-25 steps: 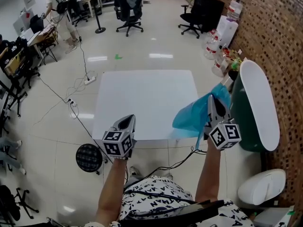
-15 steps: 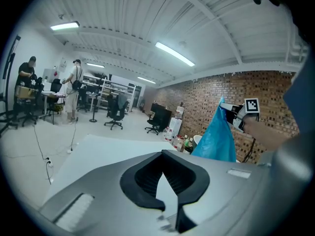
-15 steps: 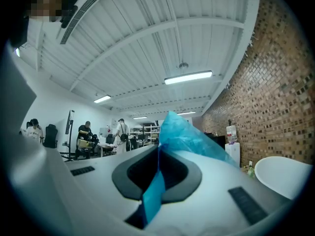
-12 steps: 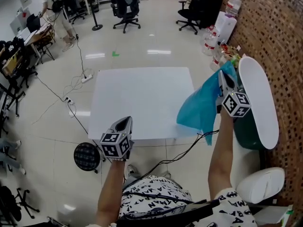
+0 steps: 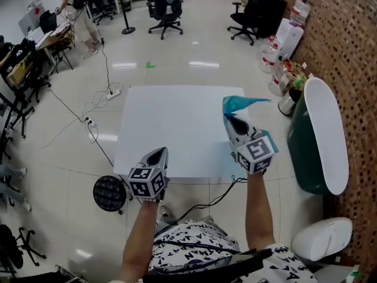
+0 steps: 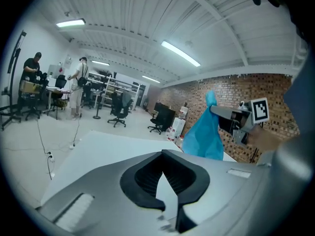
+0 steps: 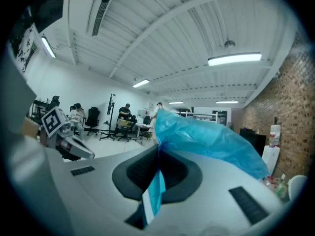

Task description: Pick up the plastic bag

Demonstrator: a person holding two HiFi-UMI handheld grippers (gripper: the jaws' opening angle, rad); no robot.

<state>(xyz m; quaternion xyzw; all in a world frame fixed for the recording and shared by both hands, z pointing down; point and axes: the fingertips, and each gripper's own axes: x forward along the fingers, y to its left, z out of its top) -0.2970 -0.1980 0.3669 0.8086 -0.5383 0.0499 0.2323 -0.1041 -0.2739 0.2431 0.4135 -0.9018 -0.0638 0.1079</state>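
The blue plastic bag point(image 5: 242, 103) is pinched in my right gripper point(image 5: 231, 120), which is shut on it above the right part of the white table point(image 5: 171, 128). Part of the bag streams away past the fingertips, and more shows behind the marker cube point(image 5: 257, 154). In the right gripper view the bag point(image 7: 211, 141) billows out from the closed jaws of the right gripper point(image 7: 158, 149), with a strip hanging between the pads. My left gripper point(image 5: 158, 154) hovers at the table's near edge, shut and empty. The left gripper view shows its jaws closed, the left gripper point(image 6: 162, 154) facing the bag point(image 6: 203, 134).
A dark green bin with a white lid point(image 5: 321, 134) stands right of the table, by the brick wall. A round black object point(image 5: 109, 194) and cables lie on the floor to the left. Office chairs point(image 5: 165, 7), desks and people are at the back.
My right gripper has swung left with the bag, from beside the green bin to over the table's right side. The left gripper has hardly moved.
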